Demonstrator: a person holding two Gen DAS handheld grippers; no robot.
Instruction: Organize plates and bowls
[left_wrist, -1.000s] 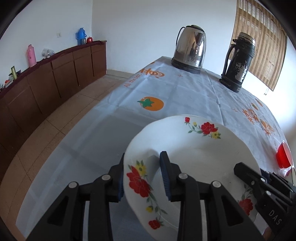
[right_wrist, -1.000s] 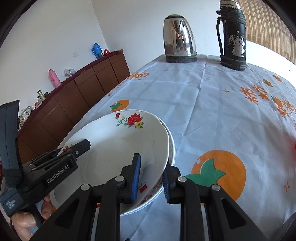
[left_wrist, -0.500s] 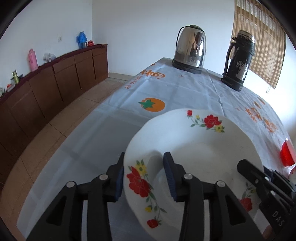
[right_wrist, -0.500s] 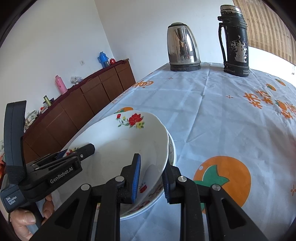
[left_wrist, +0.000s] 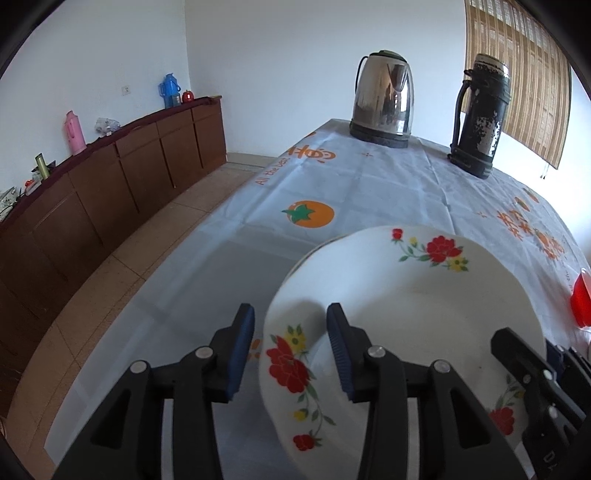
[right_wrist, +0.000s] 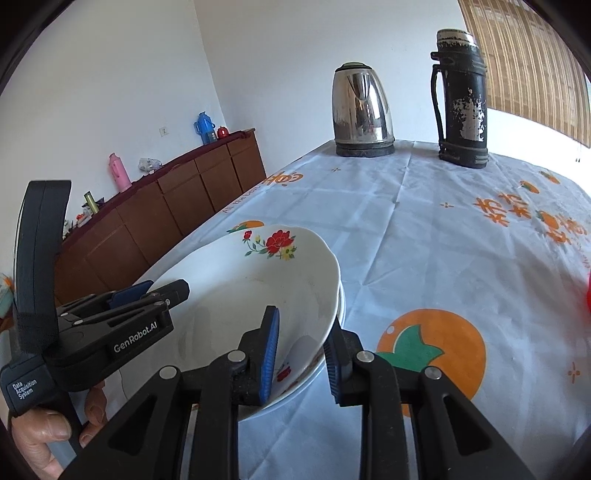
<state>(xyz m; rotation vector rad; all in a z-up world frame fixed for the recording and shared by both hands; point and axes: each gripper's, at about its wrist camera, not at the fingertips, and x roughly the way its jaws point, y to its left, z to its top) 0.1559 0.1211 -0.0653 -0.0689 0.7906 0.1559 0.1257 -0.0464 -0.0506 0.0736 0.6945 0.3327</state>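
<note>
We are straddling the near rim of a glossy white floral bowl (left_wrist: 406, 295) with our left gripper (left_wrist: 291, 347); its 2 ribbed blue pads (left_wrist: 242, 345) are standing apart, 1 outside the rim and 1 inside, with a gap showing on the outer side, so the grip is loose and wide rather than pinching. Our right gripper (right_wrist: 301, 354) is sitting over the opposite edge, 1 blue pad inside the bowl (right_wrist: 251, 291) and the other outside, against the lower rim; those pads are parted too, and we cannot tell whether they are pressing. In the right wrist view the round, deep bowl is nesting in a 2nd white dish (right_wrist: 341, 299) whose rim is peeking out beneath it, both resting on the creased pale-blue tablecloth (right_wrist: 424, 240) printed with orange persimmons. At the far end, a shiny steel kettle (left_wrist: 382, 103) is standing beside a tall, scuffed black flask (left_wrist: 480, 114). A curved red object (left_wrist: 580, 302) is showing at the right edge. A brown wooden sideboard (left_wrist: 110, 184) is lining the wall
</note>
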